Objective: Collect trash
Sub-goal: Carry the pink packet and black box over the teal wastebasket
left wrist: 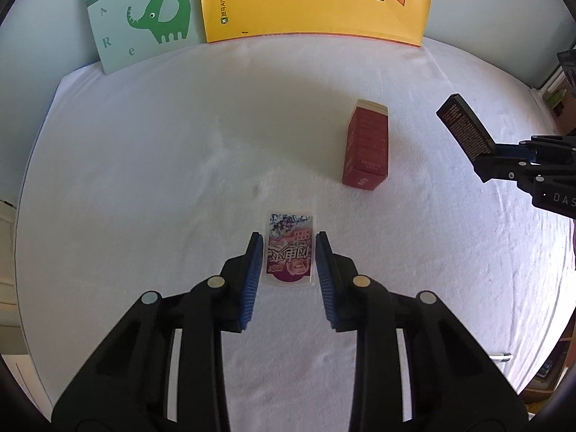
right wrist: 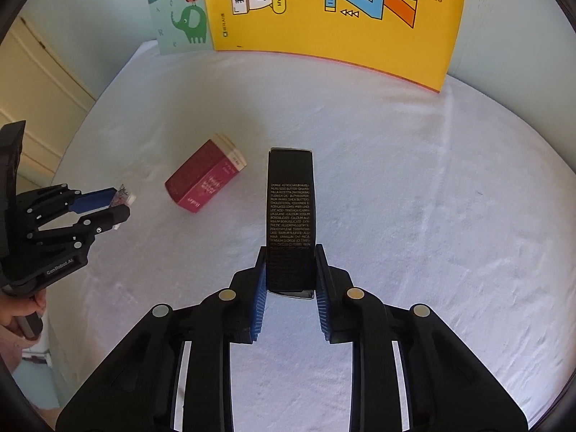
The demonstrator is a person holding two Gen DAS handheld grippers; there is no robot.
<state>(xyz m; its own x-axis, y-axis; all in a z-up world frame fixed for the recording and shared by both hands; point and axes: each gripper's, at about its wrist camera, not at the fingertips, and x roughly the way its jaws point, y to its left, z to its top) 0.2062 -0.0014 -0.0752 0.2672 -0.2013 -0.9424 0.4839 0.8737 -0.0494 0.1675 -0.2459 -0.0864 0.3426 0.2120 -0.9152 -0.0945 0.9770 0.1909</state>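
My left gripper (left wrist: 289, 239) is shut on a small purple printed packet (left wrist: 290, 248), held between its blue pads just above the white cloth. In the right wrist view the same left gripper (right wrist: 120, 203) shows at the left edge with the packet (right wrist: 124, 194) at its tips. A long black carton with fine print (right wrist: 291, 216) is clamped at its near end in my right gripper (right wrist: 291, 252) and sticks out forward. The left wrist view shows that black carton (left wrist: 464, 129) lifted at the right. A dark red box (left wrist: 368, 145) lies on the cloth between both grippers; it is the red box (right wrist: 205, 180) left of the carton.
A white cloth (left wrist: 162, 162) covers the surface. A yellow picture book (left wrist: 316, 0) and a pale green elephant booklet (left wrist: 140, 18) lean upright at the back. A cream cabinet (right wrist: 32, 90) stands off the left edge. A hand (right wrist: 21, 306) holds the left tool.
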